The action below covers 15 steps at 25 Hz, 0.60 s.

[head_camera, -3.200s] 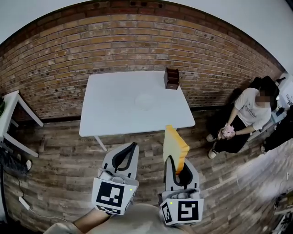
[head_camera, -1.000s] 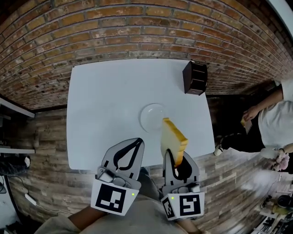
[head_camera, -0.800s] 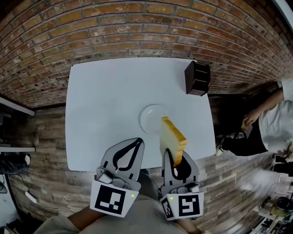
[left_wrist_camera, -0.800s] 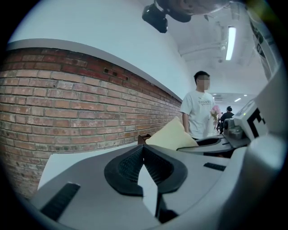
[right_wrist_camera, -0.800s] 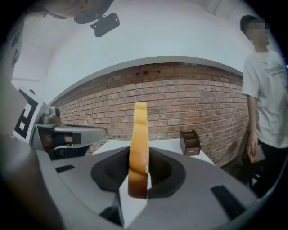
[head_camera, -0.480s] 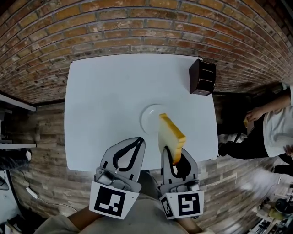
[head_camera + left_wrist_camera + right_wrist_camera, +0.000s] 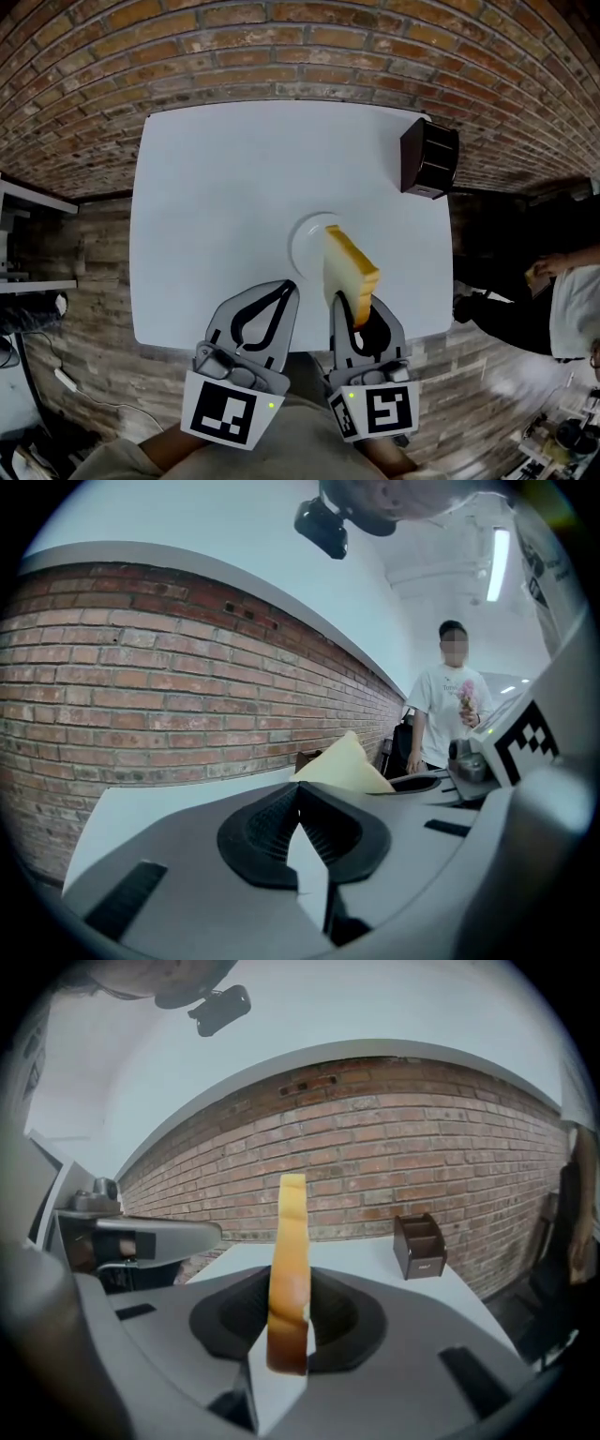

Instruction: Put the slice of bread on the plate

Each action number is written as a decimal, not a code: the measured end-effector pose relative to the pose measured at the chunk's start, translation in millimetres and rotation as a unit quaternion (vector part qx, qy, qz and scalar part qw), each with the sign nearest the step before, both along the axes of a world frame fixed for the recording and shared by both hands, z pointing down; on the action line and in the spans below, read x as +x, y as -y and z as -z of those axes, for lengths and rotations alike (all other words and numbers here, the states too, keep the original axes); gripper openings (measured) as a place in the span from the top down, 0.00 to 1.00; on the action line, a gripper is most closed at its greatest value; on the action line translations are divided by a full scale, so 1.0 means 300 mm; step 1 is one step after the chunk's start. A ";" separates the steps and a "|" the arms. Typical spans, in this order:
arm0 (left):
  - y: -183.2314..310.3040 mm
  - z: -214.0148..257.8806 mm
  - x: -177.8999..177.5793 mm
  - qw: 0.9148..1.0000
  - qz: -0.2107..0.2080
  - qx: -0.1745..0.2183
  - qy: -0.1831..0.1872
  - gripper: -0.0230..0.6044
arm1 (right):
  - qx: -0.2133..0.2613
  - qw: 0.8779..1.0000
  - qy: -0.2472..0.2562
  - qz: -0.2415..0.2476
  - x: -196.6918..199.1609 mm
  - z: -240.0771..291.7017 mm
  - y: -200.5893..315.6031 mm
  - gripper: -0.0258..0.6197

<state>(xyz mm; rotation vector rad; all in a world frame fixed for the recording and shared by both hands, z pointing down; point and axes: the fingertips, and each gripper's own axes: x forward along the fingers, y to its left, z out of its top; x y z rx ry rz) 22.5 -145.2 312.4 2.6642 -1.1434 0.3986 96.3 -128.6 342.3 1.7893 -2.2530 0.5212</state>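
The right gripper [image 7: 356, 317] clamps the bread [image 7: 349, 267] upright; it should lay it flat over the plate [image 7: 300, 246] before letting go. The left gripper [image 7: 281, 291] is closed, empty.

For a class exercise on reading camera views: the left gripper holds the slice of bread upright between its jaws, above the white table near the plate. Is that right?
No, wrong gripper. The right gripper holds the slice of bread upright between its jaws, above the white table near the plate. The right gripper view shows this; the left gripper has its jaws shut on nothing.
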 end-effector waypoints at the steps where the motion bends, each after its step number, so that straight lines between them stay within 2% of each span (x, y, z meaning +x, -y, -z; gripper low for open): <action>1: 0.004 -0.006 0.000 1.000 0.002 -0.002 0.001 0.95 | -0.002 1.000 0.002 0.002 0.002 -0.008 0.008 0.81; 15: 0.052 -0.053 -0.001 1.000 0.019 -0.019 0.011 0.95 | -0.035 0.999 0.032 0.011 0.020 -0.109 0.079 0.81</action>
